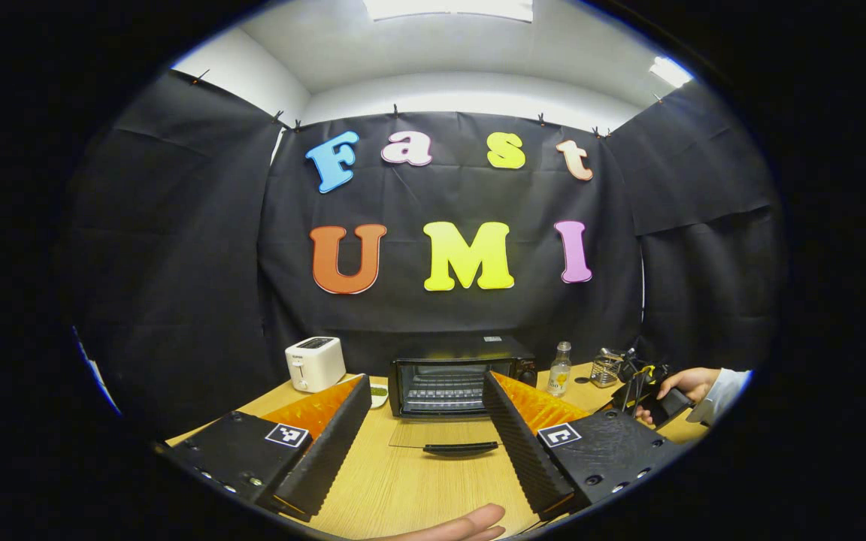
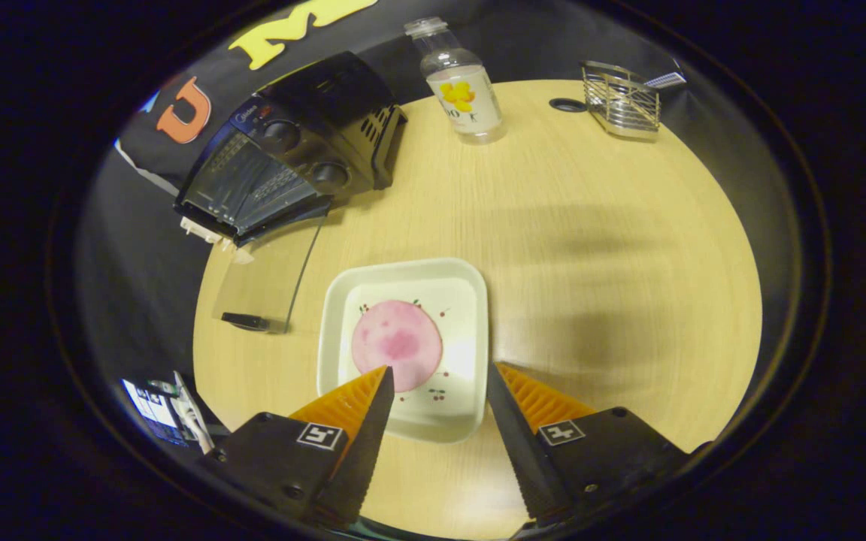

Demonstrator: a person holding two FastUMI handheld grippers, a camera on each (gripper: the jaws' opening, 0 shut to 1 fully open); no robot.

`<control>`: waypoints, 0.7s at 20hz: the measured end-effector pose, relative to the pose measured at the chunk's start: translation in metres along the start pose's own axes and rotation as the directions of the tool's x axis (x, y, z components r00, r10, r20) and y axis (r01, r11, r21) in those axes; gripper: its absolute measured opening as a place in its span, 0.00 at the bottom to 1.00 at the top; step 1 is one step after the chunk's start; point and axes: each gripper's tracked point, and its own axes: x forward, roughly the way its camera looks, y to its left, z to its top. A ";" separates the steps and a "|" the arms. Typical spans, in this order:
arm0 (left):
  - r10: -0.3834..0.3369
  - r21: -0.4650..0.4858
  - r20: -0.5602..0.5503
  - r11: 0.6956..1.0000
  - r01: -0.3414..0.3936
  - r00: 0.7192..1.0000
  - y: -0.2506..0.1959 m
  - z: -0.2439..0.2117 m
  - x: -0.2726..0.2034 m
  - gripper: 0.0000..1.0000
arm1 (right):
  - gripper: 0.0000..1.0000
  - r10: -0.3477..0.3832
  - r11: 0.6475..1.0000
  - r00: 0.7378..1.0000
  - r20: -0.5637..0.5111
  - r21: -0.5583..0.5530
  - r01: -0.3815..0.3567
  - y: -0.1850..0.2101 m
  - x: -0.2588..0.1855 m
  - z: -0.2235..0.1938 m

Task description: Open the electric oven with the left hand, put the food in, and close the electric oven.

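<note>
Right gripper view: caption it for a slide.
Open right gripper poised above a pink food slice on a square white plate, oven door already down.

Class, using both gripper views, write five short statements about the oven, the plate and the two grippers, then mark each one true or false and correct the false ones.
1. The electric oven has its glass door folded down onto the table. True.
2. The pink round food is already inside the oven. False: it lies on the white square plate on the table.
3. The right hand-held gripper is shut on the plate. False: its fingers are spread open above the plate's near edge.
4. A clear bottle stands upright on the table, to the right of the oven. True.
5. The left hand-held gripper holds the door handle. False: it is open, with the handle lying free between its fingers.
</note>
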 end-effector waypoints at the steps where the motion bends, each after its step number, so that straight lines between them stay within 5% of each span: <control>1: -0.001 0.008 -0.003 1.000 0.001 1.000 -0.001 -0.001 -0.001 0.95 | 0.72 -0.005 1.000 1.000 -0.013 0.000 0.005 -0.001 0.002 -0.001; 4: -0.010 0.011 -0.016 1.000 0.010 1.000 -0.005 -0.004 -0.001 0.95 | 0.67 -0.016 1.000 1.000 -0.027 -0.017 0.016 -0.006 0.006 0.000; 7: -0.008 -0.002 -0.029 1.000 0.008 1.000 -0.005 -0.005 -0.001 0.95 | 0.39 -0.032 0.999 0.999 -0.029 -0.026 0.032 -0.016 0.008 0.003; 8: -0.010 -0.008 -0.031 1.000 0.010 0.999 -0.006 -0.005 -0.001 0.95 | 0.13 -0.029 0.999 0.999 -0.029 -0.029 0.028 -0.019 0.009 0.003; 9: -0.015 -0.013 -0.034 1.000 0.015 0.999 -0.007 -0.005 0.000 0.95 | 0.04 -0.011 1.000 0.999 -0.031 -0.013 0.011 -0.021 0.010 0.003; 14: -0.041 -0.027 -0.051 0.999 0.040 0.998 -0.010 -0.004 -0.002 0.95 | 0.04 0.109 0.987 0.994 -0.015 0.121 -0.106 -0.020 0.000 0.001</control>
